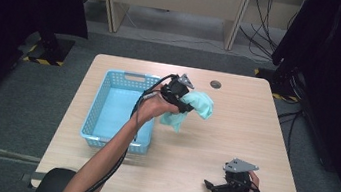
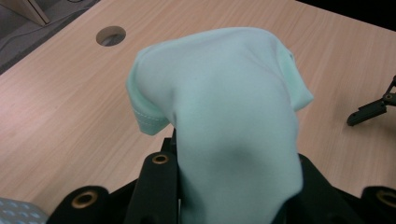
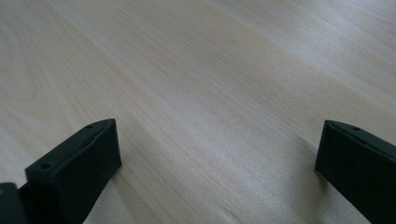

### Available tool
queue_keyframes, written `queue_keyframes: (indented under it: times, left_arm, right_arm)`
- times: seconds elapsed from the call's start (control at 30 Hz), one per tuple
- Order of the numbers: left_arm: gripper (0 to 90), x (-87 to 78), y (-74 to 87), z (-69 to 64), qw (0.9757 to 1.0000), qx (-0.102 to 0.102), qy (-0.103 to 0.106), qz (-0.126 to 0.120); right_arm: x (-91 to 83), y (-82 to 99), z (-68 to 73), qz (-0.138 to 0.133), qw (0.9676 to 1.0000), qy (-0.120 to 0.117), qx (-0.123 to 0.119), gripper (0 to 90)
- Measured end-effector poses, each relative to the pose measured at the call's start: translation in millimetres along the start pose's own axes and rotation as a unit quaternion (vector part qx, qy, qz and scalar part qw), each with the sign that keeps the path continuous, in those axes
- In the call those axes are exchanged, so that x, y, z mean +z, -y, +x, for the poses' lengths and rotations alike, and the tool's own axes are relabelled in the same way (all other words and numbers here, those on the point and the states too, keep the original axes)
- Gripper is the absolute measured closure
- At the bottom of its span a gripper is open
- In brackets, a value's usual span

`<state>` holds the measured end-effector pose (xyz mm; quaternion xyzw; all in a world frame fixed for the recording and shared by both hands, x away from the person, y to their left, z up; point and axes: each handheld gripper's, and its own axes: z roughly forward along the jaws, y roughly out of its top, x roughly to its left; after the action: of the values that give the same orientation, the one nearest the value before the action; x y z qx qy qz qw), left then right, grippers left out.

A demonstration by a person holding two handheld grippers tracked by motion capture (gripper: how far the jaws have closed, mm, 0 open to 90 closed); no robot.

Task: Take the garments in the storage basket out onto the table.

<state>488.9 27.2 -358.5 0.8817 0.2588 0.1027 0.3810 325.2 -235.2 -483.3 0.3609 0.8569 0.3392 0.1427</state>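
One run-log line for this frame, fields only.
left gripper: shut on mint cloth, lifted beside blue basket | right gripper: open, nothing between jaws, low over table

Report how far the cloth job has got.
Done: the left gripper has the mint cloth clamped and lifted off the table. In hand: it hangs just right of the blue basket. Left: getting it in, probably. The right gripper rests open near the table's front edge.

The left gripper is raised over the middle of the table on an outstretched forearm, its jaws clamped on a pale green cloth. The right gripper sits low near the table's front edge, jaws wide apart.
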Motion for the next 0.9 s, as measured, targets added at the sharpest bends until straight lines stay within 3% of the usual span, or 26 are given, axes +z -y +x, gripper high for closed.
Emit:
queue_keyframes:
  times: [0.03, 0.17, 0.47, 0.77, 0.9]
  left_arm:
    - [70.6, 10.4, -3.0, -2.0, 1.0, 0.001, 0.003, 0.005]
    - [70.4, 10.4, -3.0, -2.0, 1.0, 0.001, 0.003, 0.005]
    - [69.9, 33.7, -9.0, -11.7, 0.9997, 0.012, 0.009, 0.017]
    - [69.2, 49.9, -5.7, -13.5, 0.9996, 0.004, 0.008, 0.026]
    - [69.2, 58.7, -4.0, -13.7, 0.9992, 0.007, -0.005, 0.04]
  right_arm:
    - [0.0, 0.0, 0.0, 0.0, 1.0, 0.0, 0.0, 0.3]
    - [0.0, 0.0, -0.1, 0.0, 1.0, 0.0, -0.001, 0.3]
    - [0.0, 0.0, -0.1, 0.0, 1.0, 0.0, -0.001, 0.3]
    - [0.1, 0.0, -0.1, -0.001, 1.0, 0.0, -0.001, 0.3]
    - [0.2, 0.1, 0.0, -0.001, 1.0, 0.0, 0.0, 0.3]
